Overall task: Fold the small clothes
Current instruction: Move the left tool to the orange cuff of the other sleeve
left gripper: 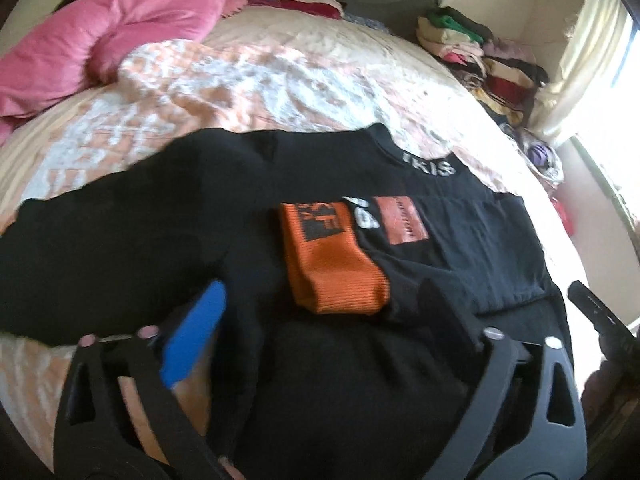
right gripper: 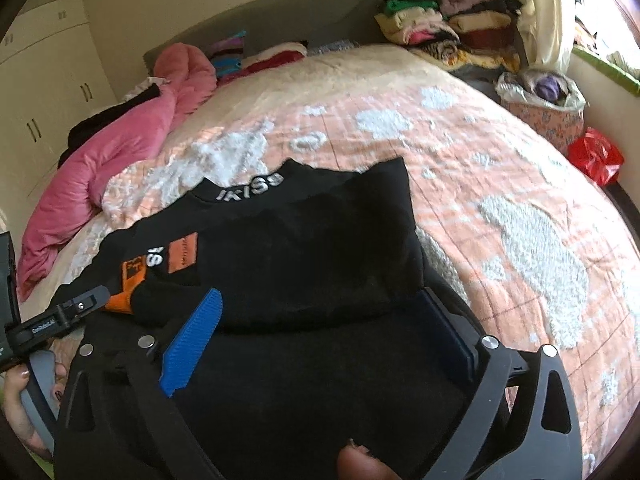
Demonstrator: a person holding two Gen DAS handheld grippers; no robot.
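Just ahead, black sweater (left gripper: 248, 216) between both open tools' fingers (right gripper: 192, 340)

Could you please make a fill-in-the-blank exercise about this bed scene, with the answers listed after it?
1. The black sweatshirt with white collar lettering lies on a peach and ____ quilted bedspread.
2. The ribbed cuff of its folded-in sleeve is ____.
3. The crumpled padded blanket near the headboard is ____.
4. The left tongs and right tongs both stand ____.

Answers: white, orange, pink, open
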